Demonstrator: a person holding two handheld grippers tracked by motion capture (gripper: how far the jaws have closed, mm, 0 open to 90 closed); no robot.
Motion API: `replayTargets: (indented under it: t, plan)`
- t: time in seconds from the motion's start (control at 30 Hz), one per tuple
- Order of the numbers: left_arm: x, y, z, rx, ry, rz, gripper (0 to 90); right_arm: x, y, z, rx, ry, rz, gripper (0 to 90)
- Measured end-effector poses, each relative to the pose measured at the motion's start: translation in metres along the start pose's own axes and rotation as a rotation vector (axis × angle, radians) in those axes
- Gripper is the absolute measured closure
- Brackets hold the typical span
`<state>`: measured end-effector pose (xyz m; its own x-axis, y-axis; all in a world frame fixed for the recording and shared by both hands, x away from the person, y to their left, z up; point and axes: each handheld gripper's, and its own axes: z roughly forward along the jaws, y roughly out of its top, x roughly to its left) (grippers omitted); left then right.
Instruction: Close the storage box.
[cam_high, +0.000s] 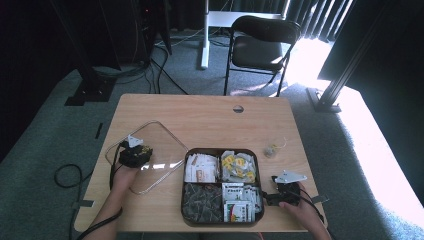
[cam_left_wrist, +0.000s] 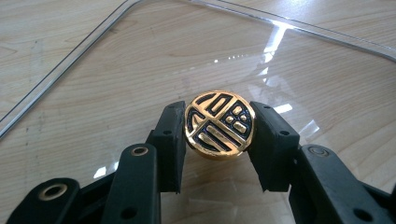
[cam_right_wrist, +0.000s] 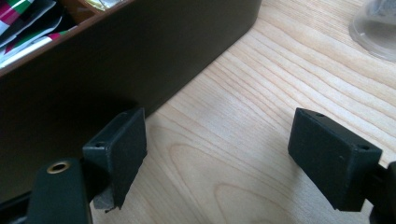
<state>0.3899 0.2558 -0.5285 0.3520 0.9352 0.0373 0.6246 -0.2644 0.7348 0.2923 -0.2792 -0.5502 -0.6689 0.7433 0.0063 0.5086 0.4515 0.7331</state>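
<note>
Wooden table (cam_high: 200, 112), pale top, seen from above. Near its front edge, right of centre, sits a dark tray (cam_high: 222, 151) with four compartments: white packets back left, yellow-and-white sachets back right, dark pyramid-shaped bags front left, green-and-white packets front right.

Clear lid (cam_high: 165, 142), rounded corners, lies flat on the tabletop at the left side, its right corner just beside the tray's back-left corner. Wood grain reads through it in the left gripper view.

Left gripper (cam_left_wrist: 219, 128) rests over the lid's left half, person's left hand (cam_high: 124, 176) behind it. Its pads press on both sides of a round gold knob (cam_left_wrist: 219, 123) with a dark raised pattern, standing on the lid; the jaws are clamped on it.

Right gripper (cam_right_wrist: 233, 154) sits at the front-right corner of the tabletop, just beside the tray's right wall, right hand (cam_high: 300, 206) behind it. Jaws stand wide apart, only bare wood between them; the left pad is close to the tray wall, contact uncertain.

Small clear cup (cam_high: 271, 150) stands near the right edge, beyond the right gripper, apart from the tray.
</note>
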Motion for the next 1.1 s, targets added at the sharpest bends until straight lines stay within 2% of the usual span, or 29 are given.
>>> replayTargets:
  t: [0.23, 0.57, 0.73, 0.9, 1.1]
  plan:
    - [0.009, 0.001, -0.010, -0.007, 0.015, -0.030, 58.9, 0.000, 0.000, 0.000, 0.000, 0.000, 0.000, 18.6]
    - [0.015, 0.006, -0.032, -0.037, 0.003, -0.044, 58.9, 0.000, 0.000, 0.000, 0.000, 0.000, 0.000, 18.5]
    - [0.014, 0.012, -0.042, -0.039, -0.014, -0.029, 58.9, 0.000, 0.000, 0.000, 0.000, 0.000, 0.000, 18.6]
    - [0.010, 0.018, -0.050, -0.053, -0.048, -0.017, 58.9, 0.000, 0.000, 0.000, 0.000, 0.000, 0.000, 18.5]
    - [0.000, 0.027, -0.058, -0.063, -0.083, 0.024, 58.9, 0.000, 0.000, 0.000, 0.000, 0.000, 0.000, 18.5]
